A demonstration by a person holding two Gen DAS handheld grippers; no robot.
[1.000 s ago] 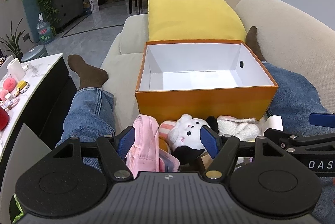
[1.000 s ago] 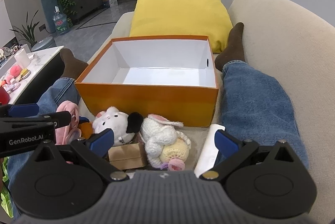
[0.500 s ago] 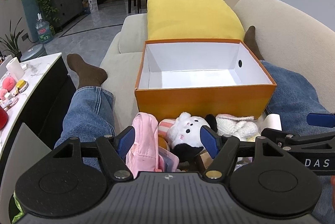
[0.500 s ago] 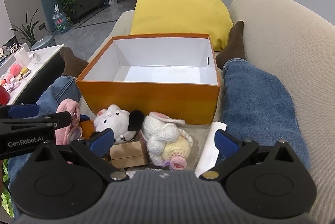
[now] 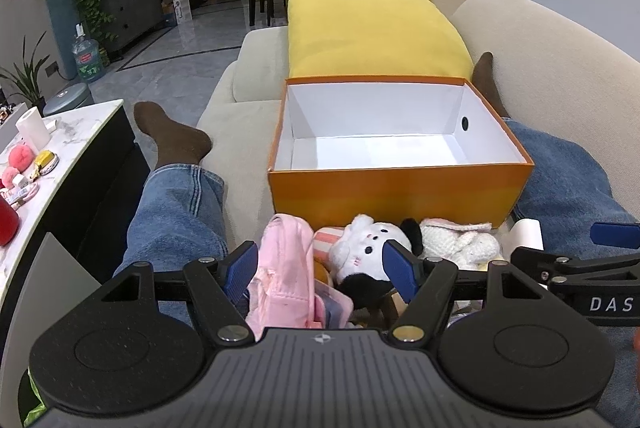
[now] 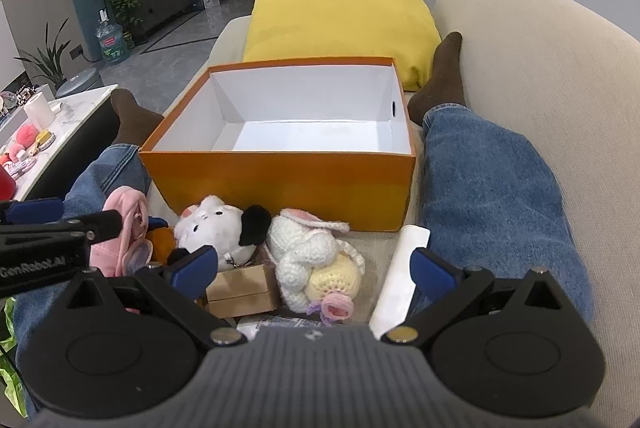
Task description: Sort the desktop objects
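Left gripper (image 5: 320, 270) open, holding nothing, poised low over the pink pouch (image 5: 282, 260) and white plush (image 5: 366, 254). Right gripper (image 6: 316, 268) also spread wide and empty, hovering above the crochet bunny (image 6: 310, 252), small carton (image 6: 242, 288) and white roll (image 6: 400, 276). All five huddled on the sofa (image 6: 540, 60) seat between the legs, just before the near wall of the orange box (image 6: 280, 188); box itself bare inside, so sorting apparently not yet begun.

Risks from here:
- Crowding: plush touching pouch on one side and bunny on the other, so a closing jaw likely to pinch two at once or drag a neighbour along
- Plush lying partly on the carton, perhaps; contact hard to judge under the gripper. Lifting either one may tip the other
- Soft stuff compressing and slipping out of a shallow pinch, falling short of the box
- Roll lying along the right leg near the seat's right side; a nudge may send it rolling off under the knee
- Box on soft cushion, easily shoved or tilted by a bump against the near wall
- Two grippers side by side, close enough to collide if both dive together
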